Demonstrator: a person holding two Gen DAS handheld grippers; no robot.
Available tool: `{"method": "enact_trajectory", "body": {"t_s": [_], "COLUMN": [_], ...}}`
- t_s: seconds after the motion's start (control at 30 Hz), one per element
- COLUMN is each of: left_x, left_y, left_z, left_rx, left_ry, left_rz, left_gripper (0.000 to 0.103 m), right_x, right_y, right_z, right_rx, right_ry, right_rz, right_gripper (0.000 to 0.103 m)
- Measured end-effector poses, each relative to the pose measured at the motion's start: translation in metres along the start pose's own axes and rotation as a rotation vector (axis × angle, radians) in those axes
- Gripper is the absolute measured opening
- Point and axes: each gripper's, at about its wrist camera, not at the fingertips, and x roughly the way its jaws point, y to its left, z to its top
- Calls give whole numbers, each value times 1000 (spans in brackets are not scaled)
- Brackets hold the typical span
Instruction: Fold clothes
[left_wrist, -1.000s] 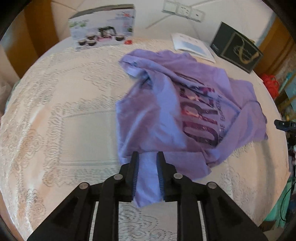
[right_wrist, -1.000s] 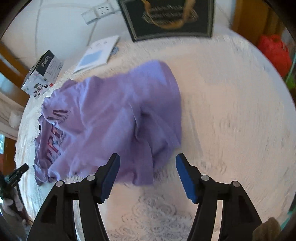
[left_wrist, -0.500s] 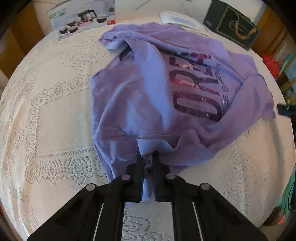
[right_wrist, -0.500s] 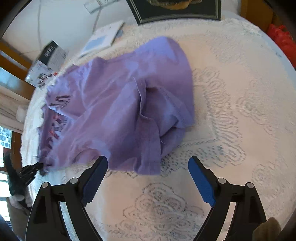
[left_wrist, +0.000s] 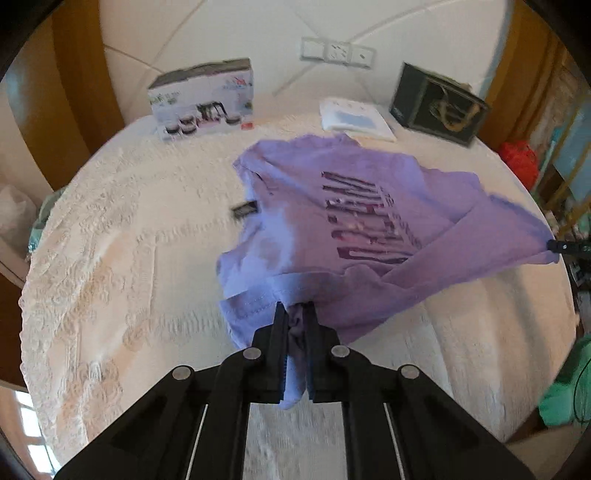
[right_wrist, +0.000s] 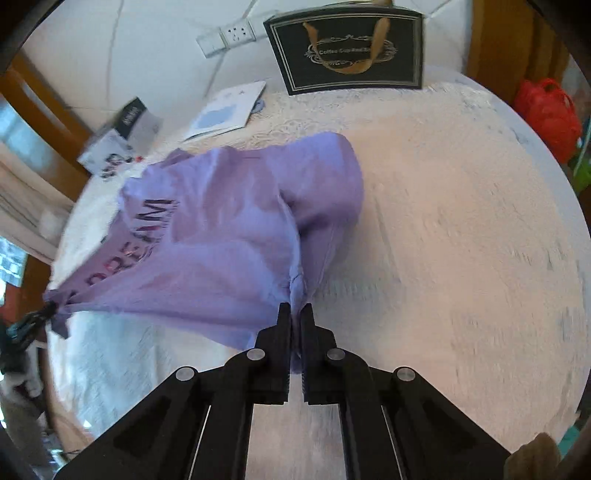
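Tension now runs through the purple T-shirt (left_wrist: 354, 221): half a second ago the right gripper (right_wrist: 295, 314) hung wide open above the bench (left_wrist: 122, 240); its jaws are now closed on a bunched edge, like those of the left gripper (left_wrist: 295, 314). The shirt is lifted, stretched between both, unfolded, presumably being spread for folding.

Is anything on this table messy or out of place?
Only the purple T-shirt: it hangs bunched and creased between the left gripper and right gripper, not yet flat. Nothing looks spilled or damaged.
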Motion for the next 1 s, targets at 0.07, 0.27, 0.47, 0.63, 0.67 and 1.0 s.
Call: {"method": "enact_trajectory", "body": {"t_s": [0.07, 0.27, 0.47, 0.63, 0.67, 1.0], "left_x": [2, 28, 17, 40, 46, 64], "left_y": [-3, 2, 24, 33, 33, 25], "left_z": [-18, -65, -33, -7, -4, 43], "left_rx": [27, 8, -69, -96, -102, -82], "left_ry": [56, 273, 191, 172, 179, 130], "left_rz": [-8, -33, -8, -11, -17, -31], "left_gripper": [7, 10, 32, 40, 40, 40], "right_x": [-6, 32, 19, 41, 48, 96], "right_y": [-8, -25, -34, -13, -9, -6], "right_z": [-30, -108, -77, -37, -30, -17], "right_rx": [20, 60, 145, 115, 107, 79], "right_ry": [75, 423, 282, 210, 202, 269], "right_rz": [14, -39, -38, -10, -6, -58], "right_gripper": [4, 14, 16, 39, 44, 1]}}
